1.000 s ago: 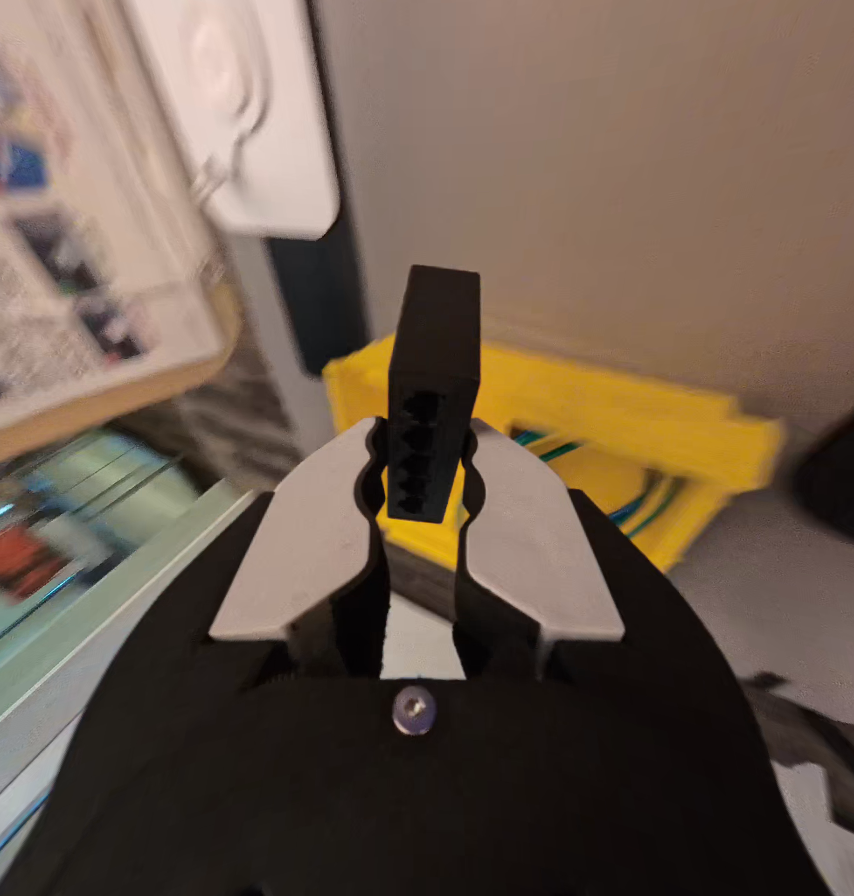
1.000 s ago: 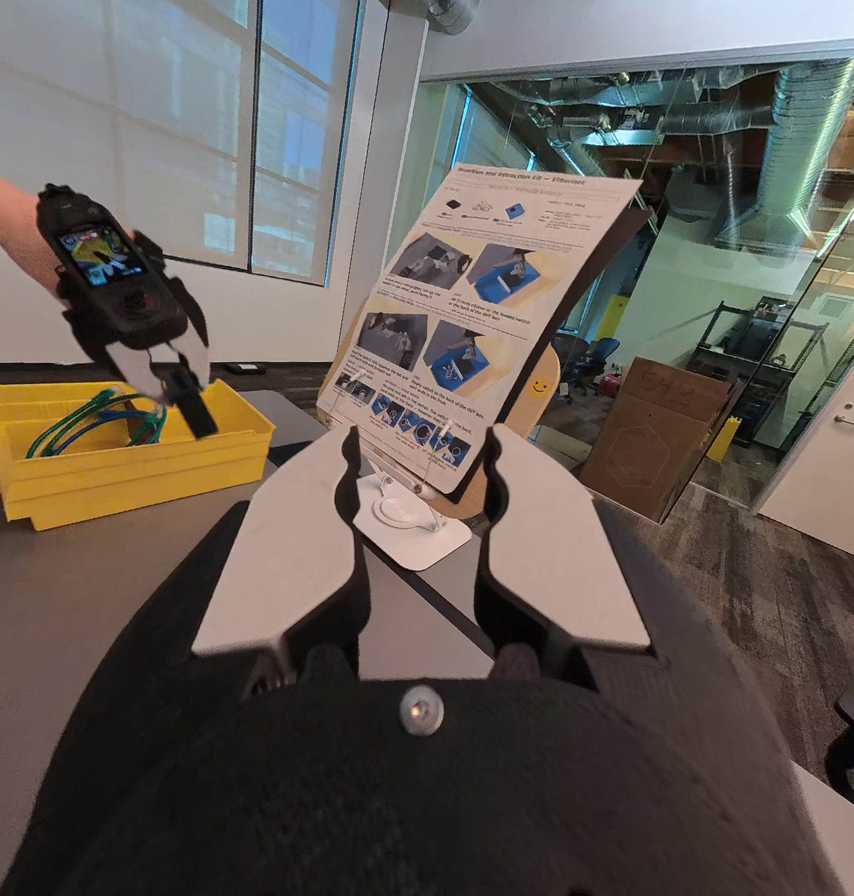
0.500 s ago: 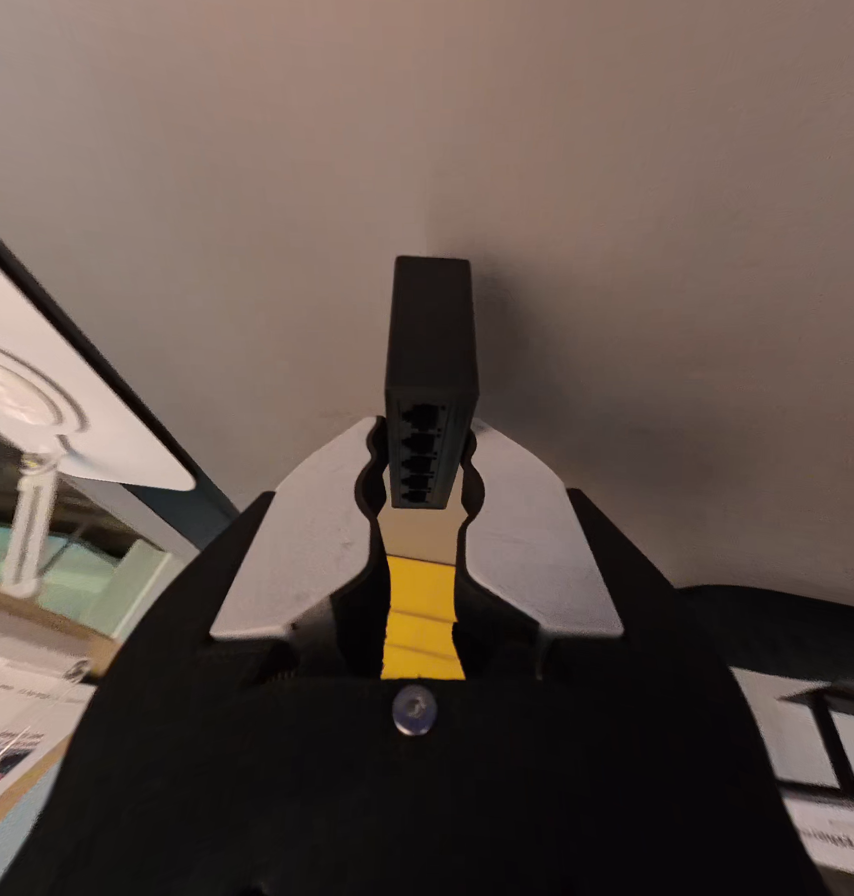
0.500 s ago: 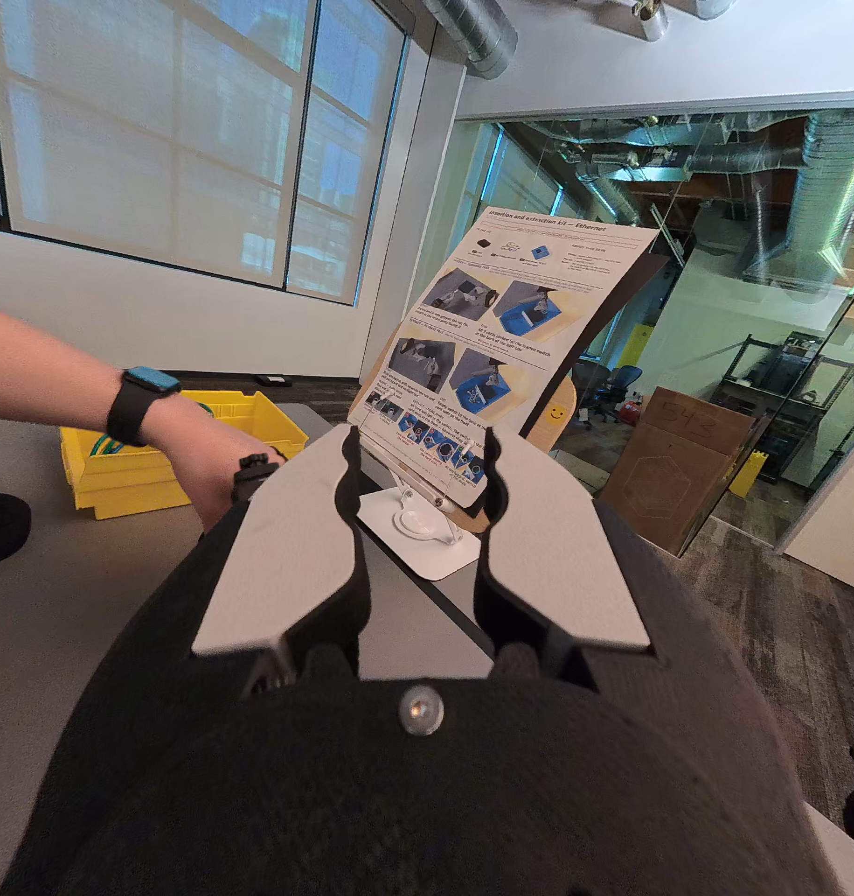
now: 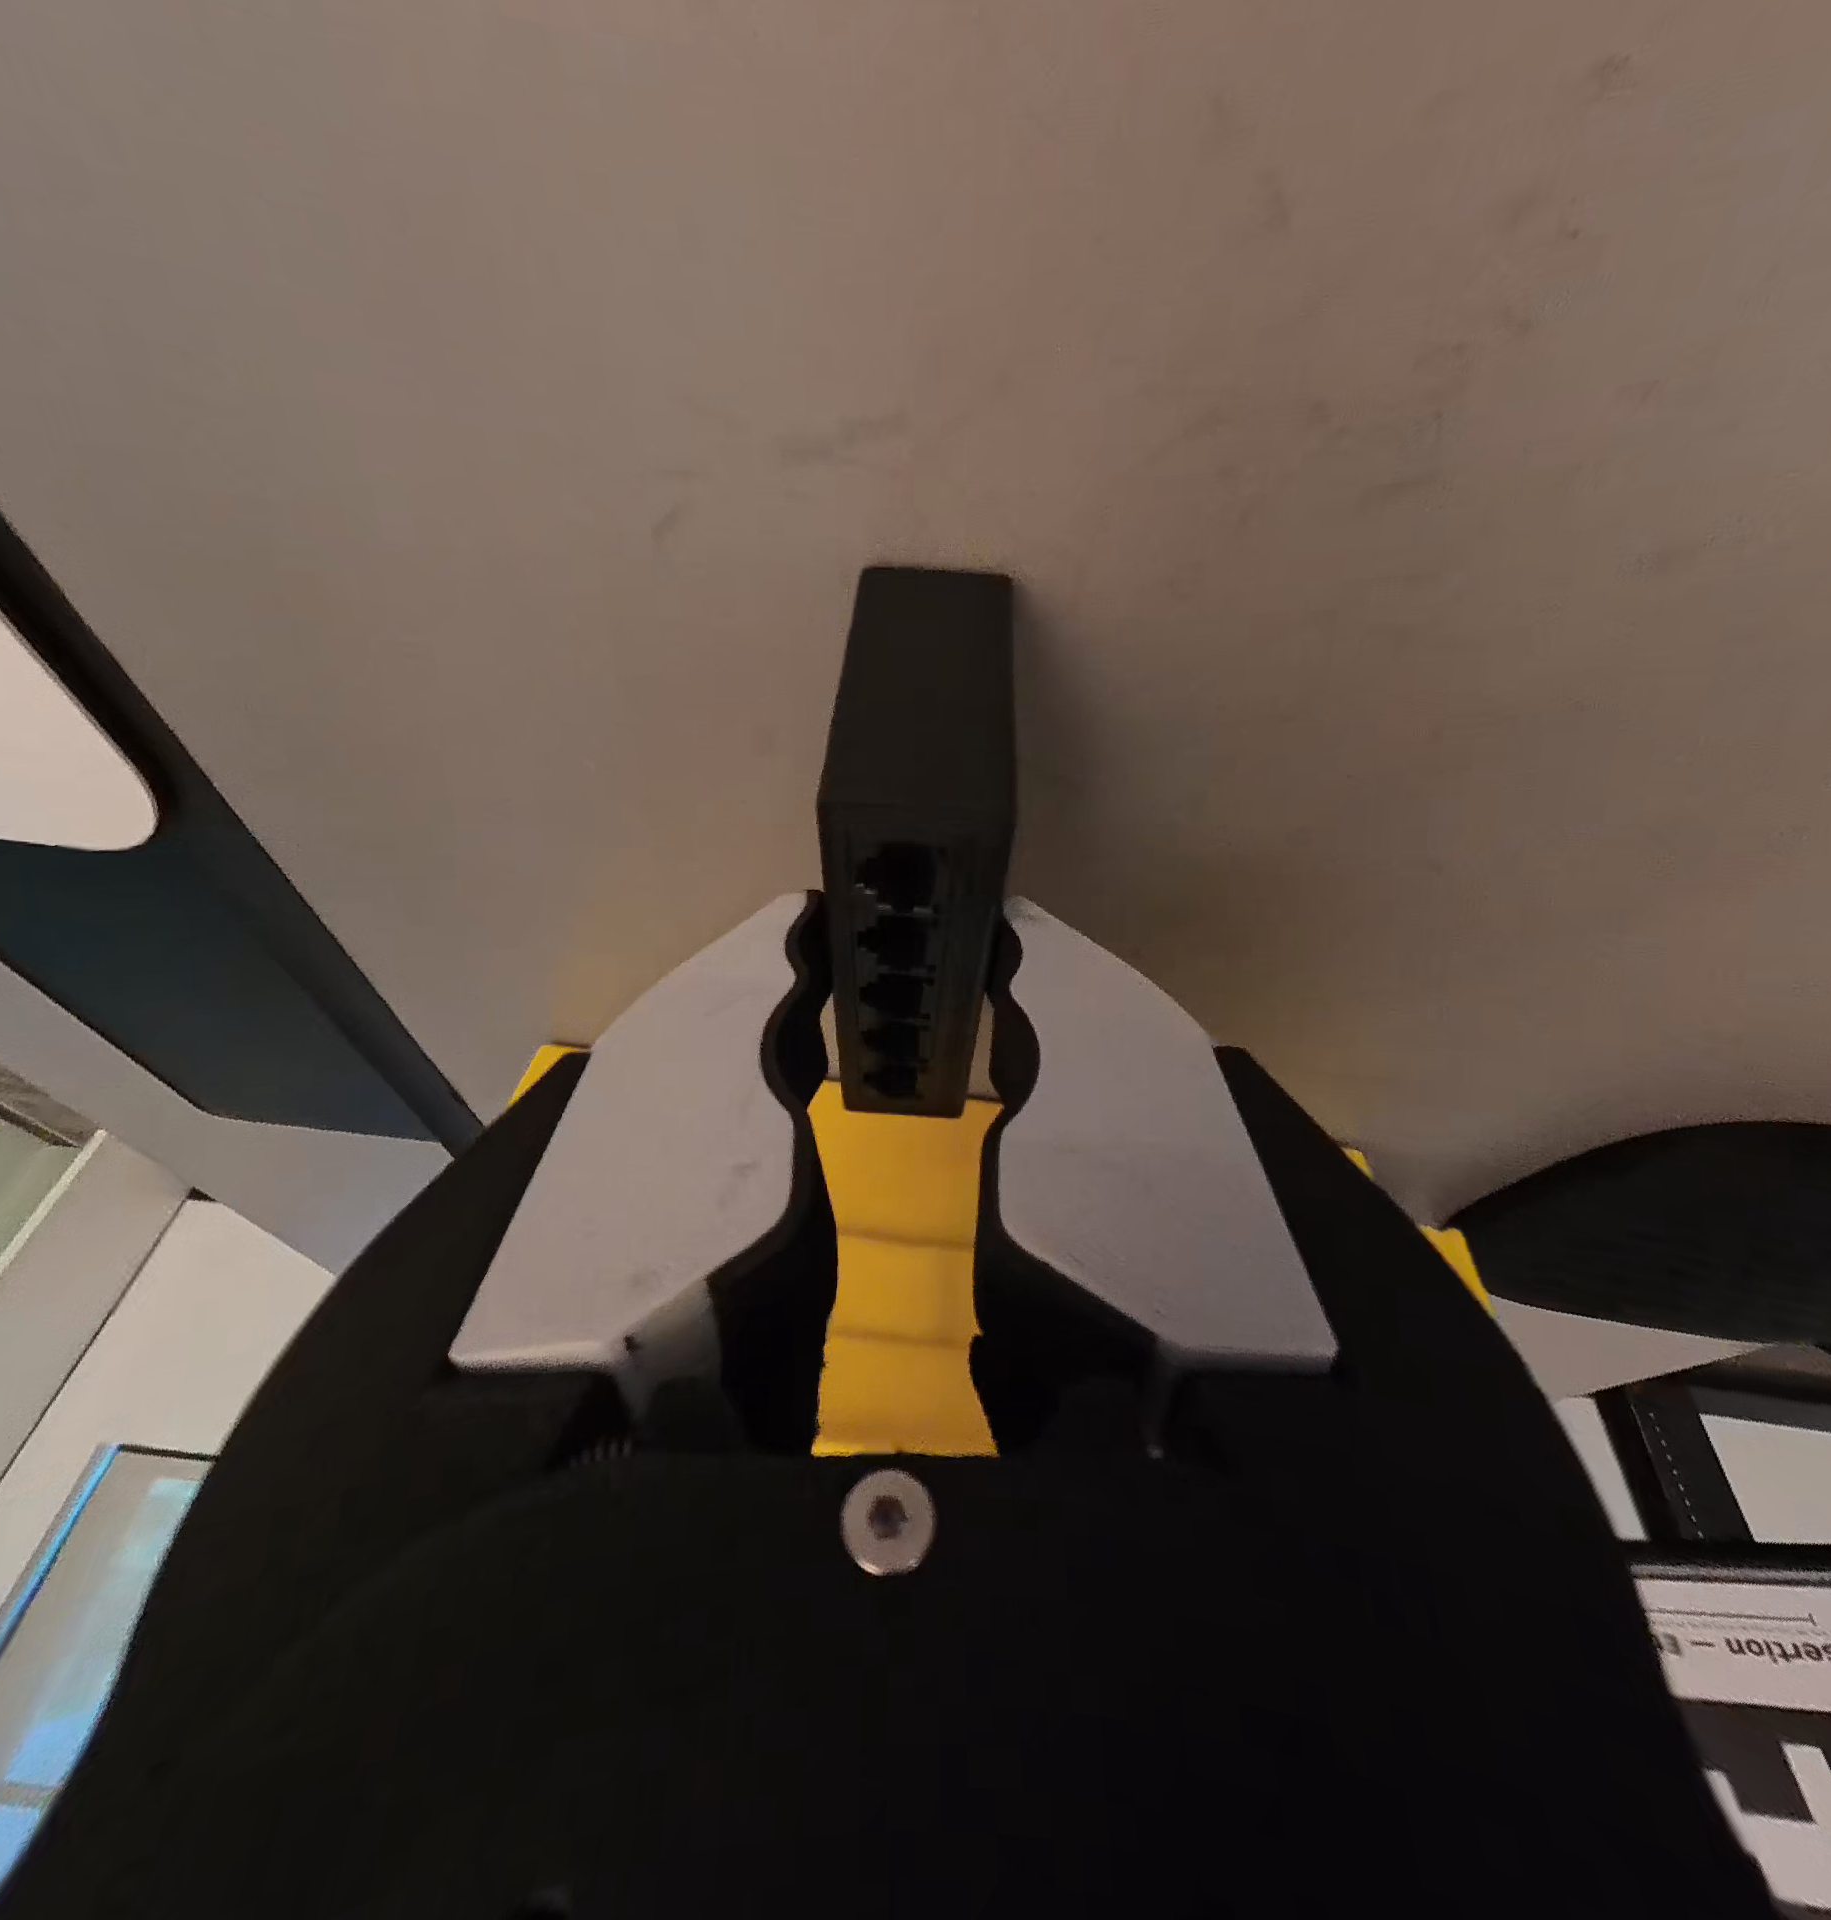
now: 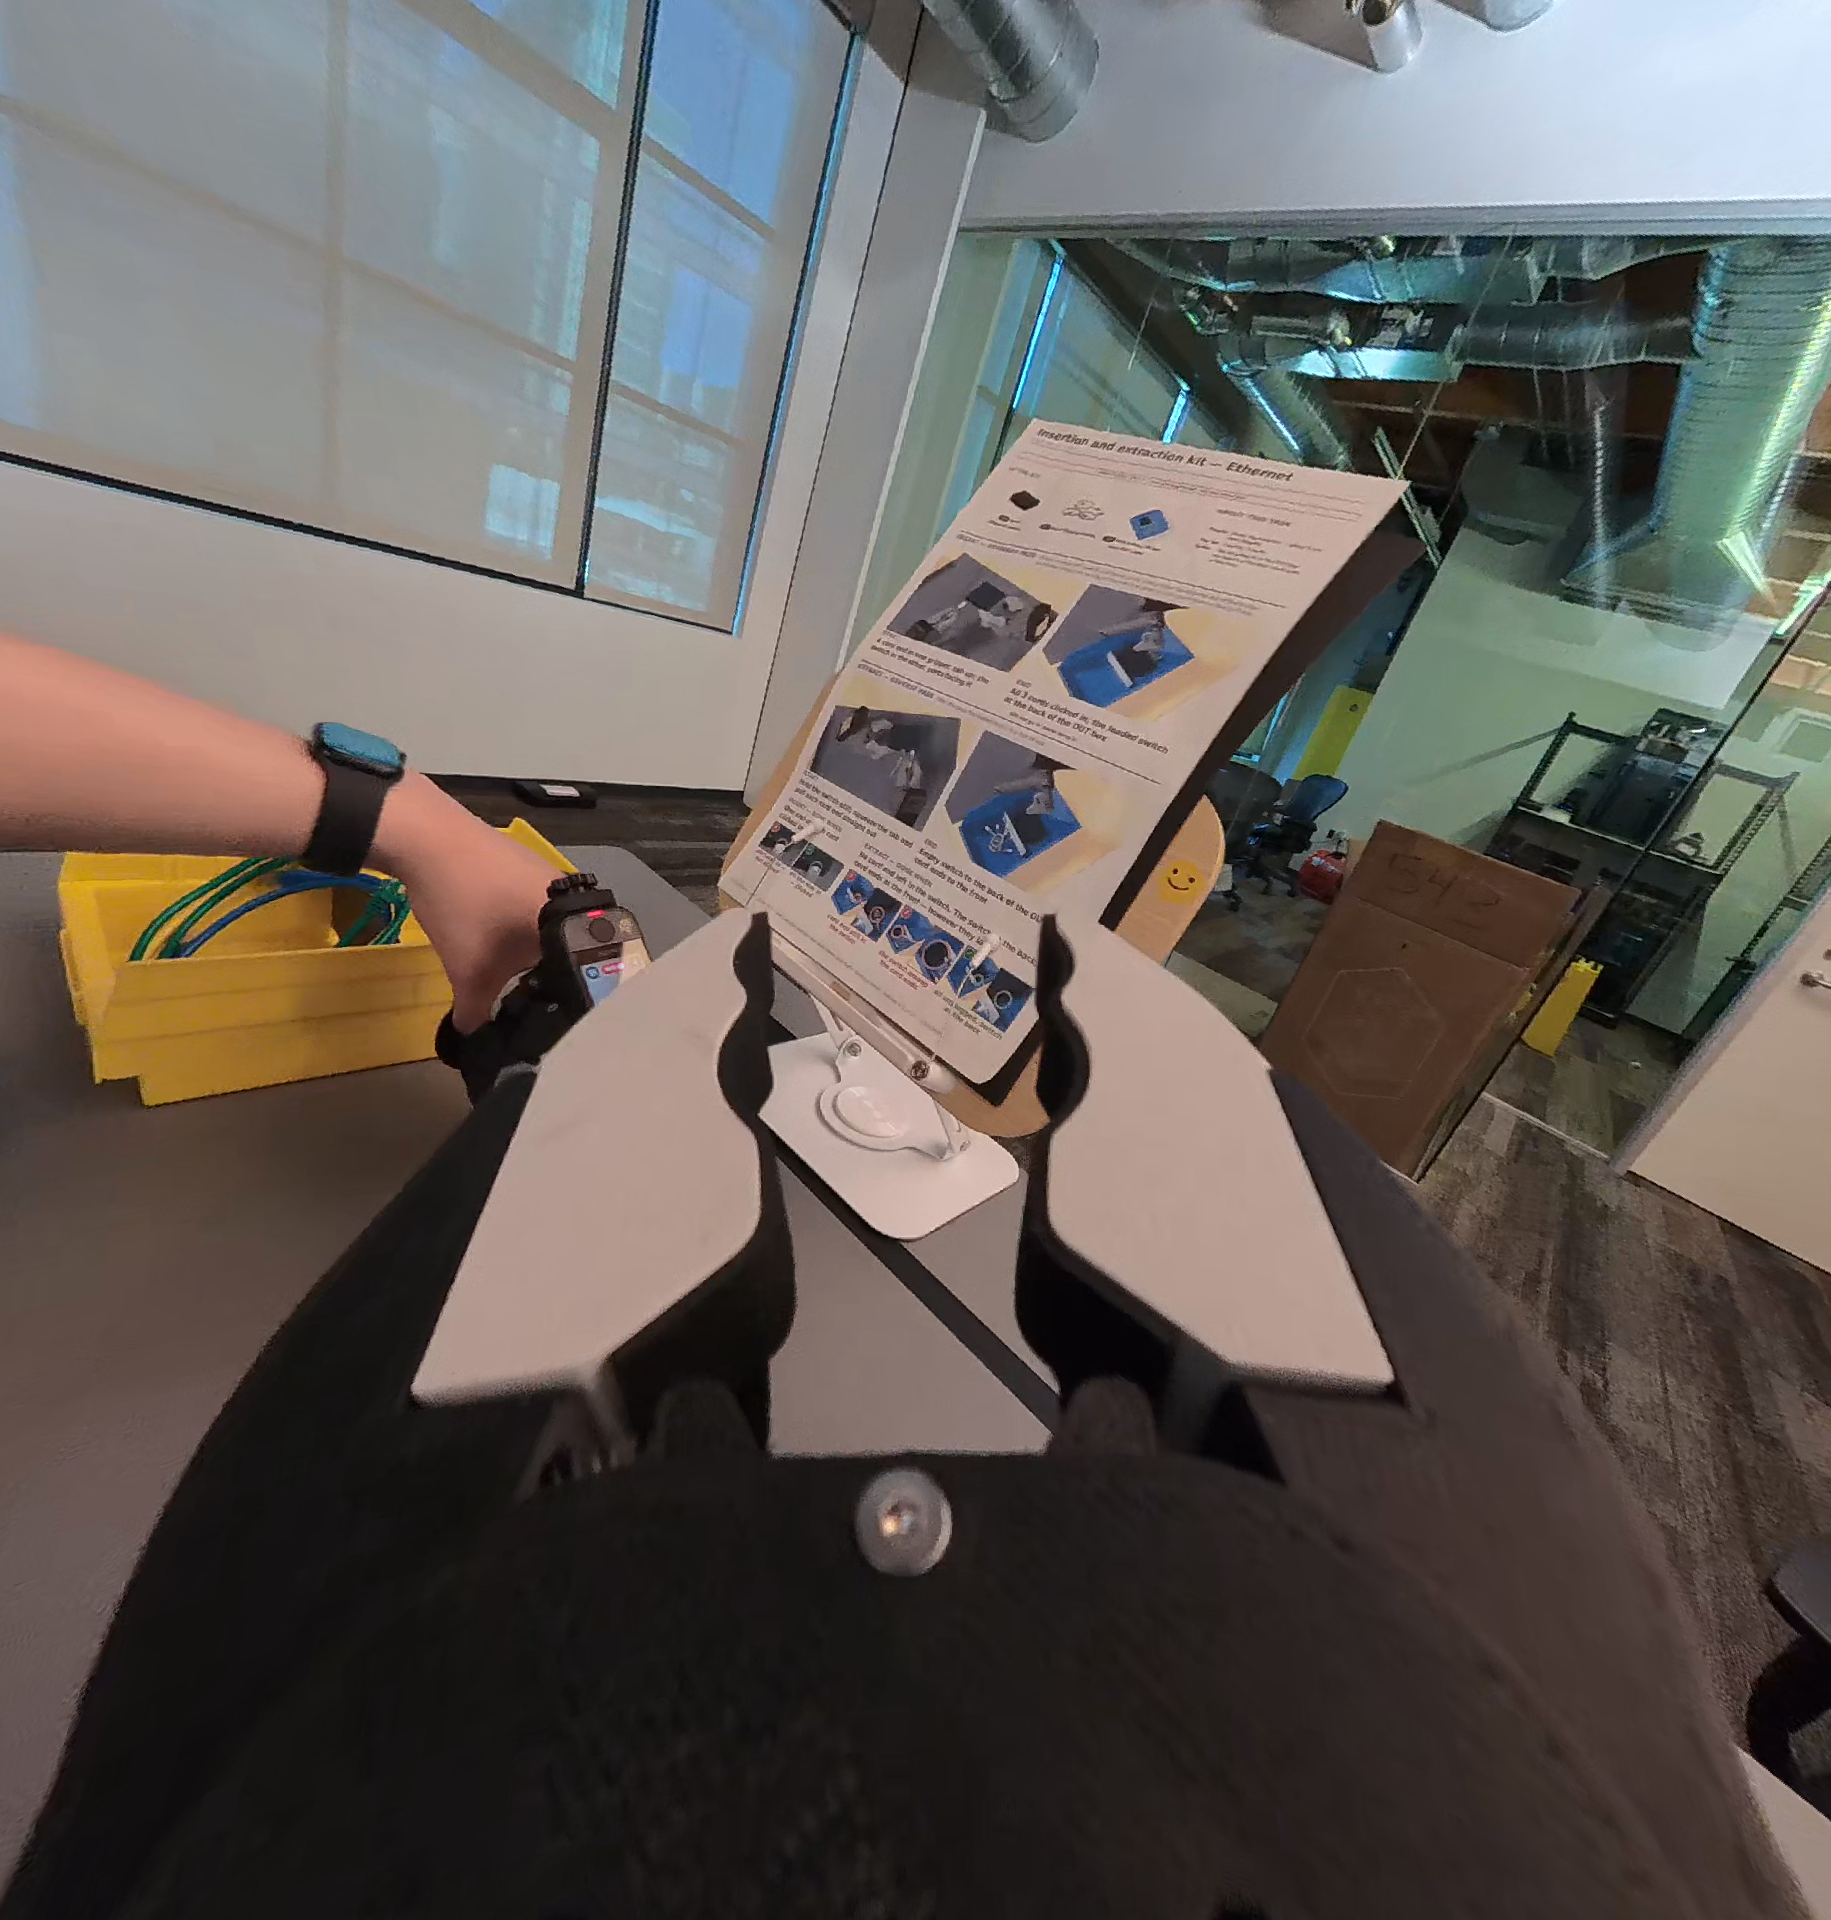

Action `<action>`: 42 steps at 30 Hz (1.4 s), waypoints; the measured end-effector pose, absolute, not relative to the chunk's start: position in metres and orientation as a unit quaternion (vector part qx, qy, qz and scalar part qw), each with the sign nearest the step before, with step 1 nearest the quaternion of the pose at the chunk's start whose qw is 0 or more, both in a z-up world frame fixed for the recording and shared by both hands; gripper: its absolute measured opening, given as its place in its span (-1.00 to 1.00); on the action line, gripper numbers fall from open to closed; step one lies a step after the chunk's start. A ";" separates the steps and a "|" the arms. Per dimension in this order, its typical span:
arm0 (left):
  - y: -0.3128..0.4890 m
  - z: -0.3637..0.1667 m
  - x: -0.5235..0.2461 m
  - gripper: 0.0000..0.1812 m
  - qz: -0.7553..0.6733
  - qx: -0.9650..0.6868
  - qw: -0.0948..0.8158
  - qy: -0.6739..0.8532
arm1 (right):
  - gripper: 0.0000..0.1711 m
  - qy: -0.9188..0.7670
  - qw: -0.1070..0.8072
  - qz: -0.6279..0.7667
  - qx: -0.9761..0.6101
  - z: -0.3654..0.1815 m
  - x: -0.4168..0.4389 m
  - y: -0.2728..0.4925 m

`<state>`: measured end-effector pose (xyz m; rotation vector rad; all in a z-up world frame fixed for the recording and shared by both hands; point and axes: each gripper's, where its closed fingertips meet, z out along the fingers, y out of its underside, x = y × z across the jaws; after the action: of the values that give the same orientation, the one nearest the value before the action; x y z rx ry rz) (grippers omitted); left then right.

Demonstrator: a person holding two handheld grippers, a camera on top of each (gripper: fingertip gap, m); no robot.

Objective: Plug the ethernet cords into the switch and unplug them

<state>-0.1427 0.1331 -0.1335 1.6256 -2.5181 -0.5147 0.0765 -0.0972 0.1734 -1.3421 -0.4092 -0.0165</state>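
Note:
My left gripper is shut on a black ethernet switch, held on edge with its row of empty ports facing the camera. The switch's far end is at or just above the grey table. Behind the jaws is the yellow bin. In the right wrist view the same bin holds green and blue ethernet cords. The left gripper shows there low over the table, held by a hand with a wristwatch. My right gripper is open and empty above the table.
An instruction sheet on a stand with a white base stands at the table's far edge. A black round object lies on the table near the bin. A cardboard box sits on the floor beyond. My right fingertips sit around 45 centimeters from my left ones.
My left gripper has carried the switch away from above the yellow bin and down towards the table. The right gripper stays open, tilted slightly.

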 end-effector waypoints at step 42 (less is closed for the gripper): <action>0.229 -0.009 -0.387 -0.92 -0.085 0.803 -0.276 -0.522 | -0.41 -0.178 0.737 -0.023 -0.651 0.153 0.085 -0.075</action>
<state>-0.3869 0.2292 -0.0086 3.0908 -2.0091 -0.3266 0.0855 -0.0749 0.1534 -1.4303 -0.3910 -0.0500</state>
